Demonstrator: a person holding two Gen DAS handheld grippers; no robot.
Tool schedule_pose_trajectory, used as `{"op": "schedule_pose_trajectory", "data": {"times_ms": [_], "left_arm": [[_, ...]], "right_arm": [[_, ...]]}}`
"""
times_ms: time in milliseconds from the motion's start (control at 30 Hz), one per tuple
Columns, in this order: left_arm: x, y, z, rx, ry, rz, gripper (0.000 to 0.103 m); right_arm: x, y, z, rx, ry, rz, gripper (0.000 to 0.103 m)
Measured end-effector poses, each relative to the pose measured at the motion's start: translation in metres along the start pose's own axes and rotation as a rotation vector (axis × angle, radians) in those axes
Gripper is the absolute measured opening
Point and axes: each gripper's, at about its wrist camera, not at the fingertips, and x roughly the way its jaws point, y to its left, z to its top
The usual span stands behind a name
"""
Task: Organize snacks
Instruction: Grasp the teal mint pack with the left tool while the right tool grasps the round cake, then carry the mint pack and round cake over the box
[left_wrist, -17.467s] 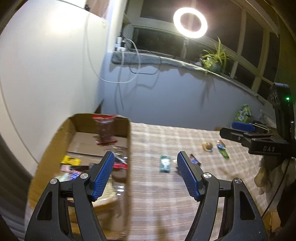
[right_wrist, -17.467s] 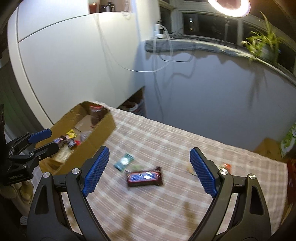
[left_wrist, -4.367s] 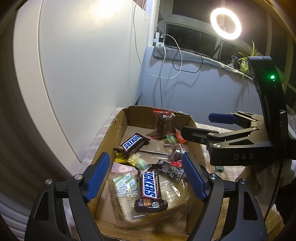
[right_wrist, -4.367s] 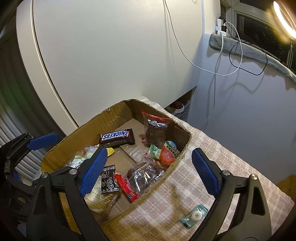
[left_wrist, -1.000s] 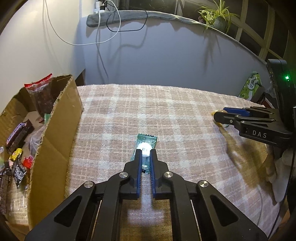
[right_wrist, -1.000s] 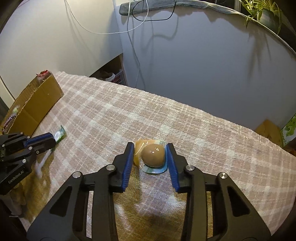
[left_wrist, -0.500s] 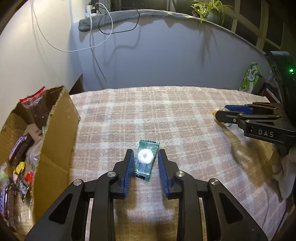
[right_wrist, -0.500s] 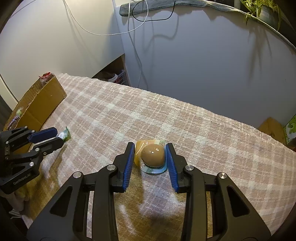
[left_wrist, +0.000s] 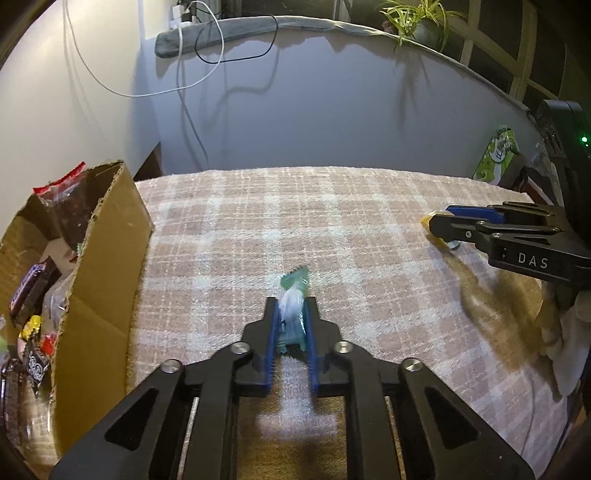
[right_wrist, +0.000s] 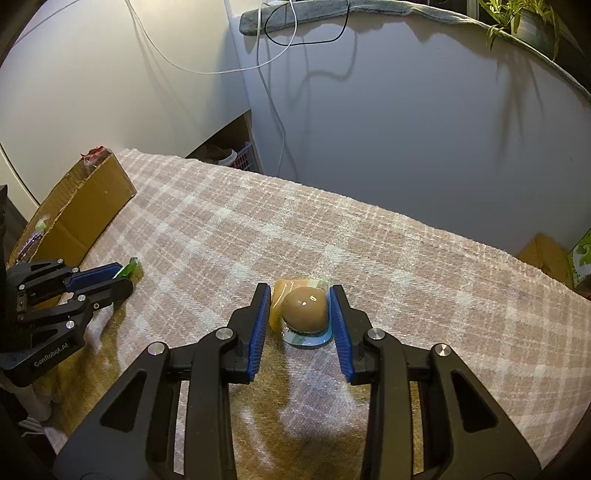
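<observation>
The left gripper (left_wrist: 291, 325) is squeezed onto a small green candy (left_wrist: 293, 314), which is pinched between its blue fingers just above the checked cloth (left_wrist: 362, 240). The candy wrapper is thin and slippery, and only its middle is caught — so it could slide out on the way to the cardboard box (left_wrist: 107, 258), which stands to the left with other snacks already inside. The box wall is tall on this side, and if the gripper goes across too low it could bump the wall and push the box or knock the candy loose. The right gripper (right_wrist: 300, 317) sits around a brown egg in a clear packet (right_wrist: 304, 310), with a blue finger close on each side; it looks pressed against the packet, but whether it grips firmly cannot be told. The egg is round and smooth, so it might pop out forward if the squeeze is off centre. The two grippers are well apart — a crash between them seems unlikely for now.
</observation>
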Motion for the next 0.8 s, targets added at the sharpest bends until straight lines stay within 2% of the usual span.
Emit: {"op": "schedule_pose_trajectory", "data": {"times_ms": [400,800], "left_arm": [[-0.012,0.007,0.000,-0.046,-0.032,-0.020,0.005],[-0.065,0.001,0.005,-0.051,-0.141,-0.040,0.005]], "right_arm": [[-0.007,-0.002,0.000,0.005,-0.016,0.016,0.032],[-0.044,0.019,0.006,-0.007,-0.083,0.040,0.032]]}}
